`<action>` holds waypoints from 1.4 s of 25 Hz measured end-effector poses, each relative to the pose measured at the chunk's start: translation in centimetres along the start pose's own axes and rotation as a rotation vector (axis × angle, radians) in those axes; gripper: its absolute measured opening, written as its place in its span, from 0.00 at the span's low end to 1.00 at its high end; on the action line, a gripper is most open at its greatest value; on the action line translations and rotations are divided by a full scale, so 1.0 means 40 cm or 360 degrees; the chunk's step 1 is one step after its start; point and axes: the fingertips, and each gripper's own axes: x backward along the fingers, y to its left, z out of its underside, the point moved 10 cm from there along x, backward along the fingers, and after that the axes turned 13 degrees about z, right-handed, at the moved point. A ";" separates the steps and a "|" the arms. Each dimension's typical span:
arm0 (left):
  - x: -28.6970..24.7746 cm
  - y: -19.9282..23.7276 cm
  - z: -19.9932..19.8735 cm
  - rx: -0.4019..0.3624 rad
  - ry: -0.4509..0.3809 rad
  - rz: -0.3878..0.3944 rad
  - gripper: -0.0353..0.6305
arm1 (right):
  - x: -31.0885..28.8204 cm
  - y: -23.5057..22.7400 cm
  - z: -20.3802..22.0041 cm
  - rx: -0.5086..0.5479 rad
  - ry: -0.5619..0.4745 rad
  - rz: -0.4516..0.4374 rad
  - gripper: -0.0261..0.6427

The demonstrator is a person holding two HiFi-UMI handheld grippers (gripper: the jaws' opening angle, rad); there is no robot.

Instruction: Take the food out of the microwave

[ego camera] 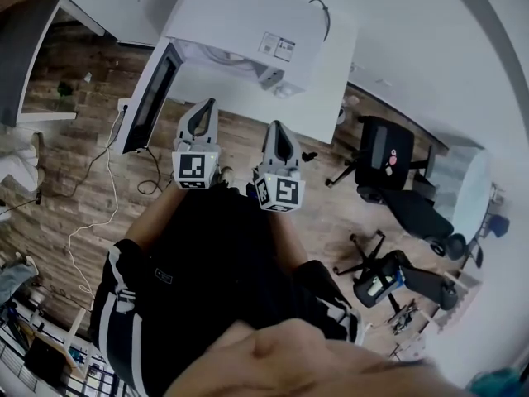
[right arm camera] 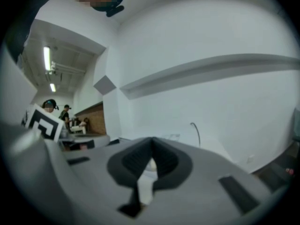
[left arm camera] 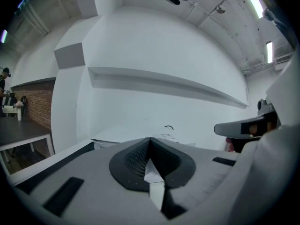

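Note:
A white microwave (ego camera: pixel 248 19) stands on a white table (ego camera: pixel 326 106), and its dark-glass door (ego camera: pixel 151 99) hangs open to the left. Inside the cavity only a pale round shape (ego camera: pixel 221 55) shows; I cannot tell what food it is. My left gripper (ego camera: pixel 202 106) points at the open cavity from just in front of it, jaws shut and empty (left arm camera: pixel 150 140). To its right, short of the table's edge, my right gripper (ego camera: pixel 279 127) also has its pads together with nothing held (right arm camera: pixel 151 140). In both gripper views the microwave's top shows beyond the jaws.
Black office chairs (ego camera: pixel 387 157) (ego camera: pixel 388 278) stand on the wood floor at the right, near a round glass table (ego camera: pixel 467 190). White and black cables (ego camera: pixel 103 205) trail across the floor at the left. People sit far off at a brick wall (right arm camera: pixel 65 114).

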 end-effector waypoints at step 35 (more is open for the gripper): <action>-0.413 0.148 0.347 0.0122 0.0439 -0.0079 0.45 | -0.146 -0.004 0.102 0.0060 0.0171 -0.0023 0.08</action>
